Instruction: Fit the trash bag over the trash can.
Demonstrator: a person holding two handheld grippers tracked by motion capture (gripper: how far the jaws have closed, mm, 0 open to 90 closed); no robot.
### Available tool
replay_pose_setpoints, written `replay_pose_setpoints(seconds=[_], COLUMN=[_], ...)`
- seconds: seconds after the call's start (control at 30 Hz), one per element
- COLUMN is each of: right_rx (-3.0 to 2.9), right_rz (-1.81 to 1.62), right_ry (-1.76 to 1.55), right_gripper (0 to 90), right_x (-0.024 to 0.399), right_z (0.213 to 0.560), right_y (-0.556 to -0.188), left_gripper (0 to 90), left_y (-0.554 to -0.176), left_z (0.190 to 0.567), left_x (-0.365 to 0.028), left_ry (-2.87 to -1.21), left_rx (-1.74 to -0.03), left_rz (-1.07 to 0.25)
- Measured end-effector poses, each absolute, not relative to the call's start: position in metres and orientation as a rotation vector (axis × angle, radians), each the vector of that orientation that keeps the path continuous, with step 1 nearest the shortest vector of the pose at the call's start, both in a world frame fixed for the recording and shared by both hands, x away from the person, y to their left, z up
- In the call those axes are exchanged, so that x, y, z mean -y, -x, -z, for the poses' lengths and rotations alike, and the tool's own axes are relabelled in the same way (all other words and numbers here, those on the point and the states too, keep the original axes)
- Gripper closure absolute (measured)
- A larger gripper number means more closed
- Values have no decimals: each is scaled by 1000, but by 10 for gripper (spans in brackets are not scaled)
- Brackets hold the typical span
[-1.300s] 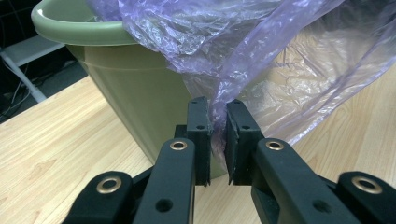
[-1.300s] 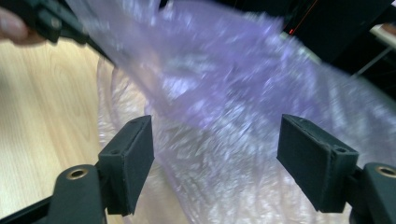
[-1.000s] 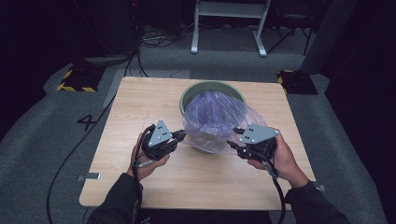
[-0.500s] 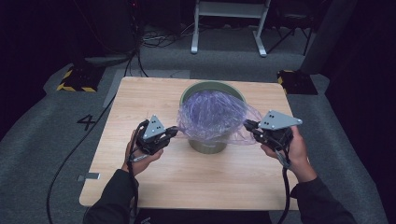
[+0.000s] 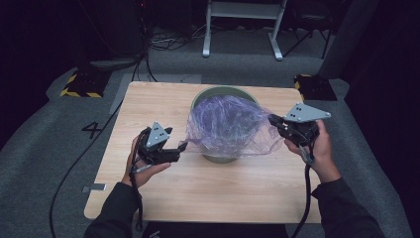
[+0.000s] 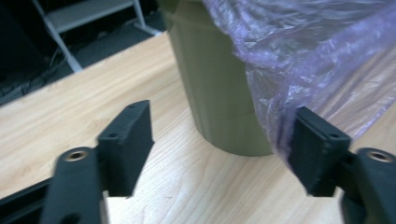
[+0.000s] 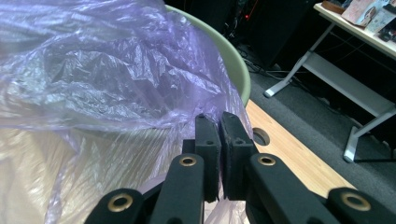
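Purple bag [image 5: 228,126] stretched over green bin [image 5: 218,94]

Right gripper [image 5: 275,122] pinches the bag's edge; left gripper [image 5: 182,147], jaws just opened wide, has the film brushing one jaw.

One mark is reading clearly — a dark numeral "4" [image 5: 92,130] is lying on the grey carpeted floor [image 5: 44,148], at the left of the high view's frame, just beside the left edge of the light wooden rectangular table [image 5: 163,106]. Nothing else is showing legible lettering.
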State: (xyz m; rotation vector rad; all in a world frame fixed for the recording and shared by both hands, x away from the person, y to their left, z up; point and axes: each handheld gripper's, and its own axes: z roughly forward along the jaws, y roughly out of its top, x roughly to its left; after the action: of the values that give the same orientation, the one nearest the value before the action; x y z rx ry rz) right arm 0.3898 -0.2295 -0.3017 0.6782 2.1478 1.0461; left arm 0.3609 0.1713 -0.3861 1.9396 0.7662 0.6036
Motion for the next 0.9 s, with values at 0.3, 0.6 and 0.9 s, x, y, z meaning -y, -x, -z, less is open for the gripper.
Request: replay_pose_setpoints(seconds=[0.3,0.6,0.9], right_rx=[-2137,-2135,-2154], right_rz=[-1045,-1037,-1012], right_ry=[-684,-667,-672], right_gripper=[879,879,879], right_x=[231,230,224], right_z=[298,297,299], right_y=[-391,-394,-398], left_gripper=[155,156,153], left_y=[-326,-314,-307], left_z=[359,339,321], left_x=[-180,-181,-129], left_ry=[-1899,-1850,-1894], left_rx=[-608,-571,-408], left_rz=[-549,-581,-536])
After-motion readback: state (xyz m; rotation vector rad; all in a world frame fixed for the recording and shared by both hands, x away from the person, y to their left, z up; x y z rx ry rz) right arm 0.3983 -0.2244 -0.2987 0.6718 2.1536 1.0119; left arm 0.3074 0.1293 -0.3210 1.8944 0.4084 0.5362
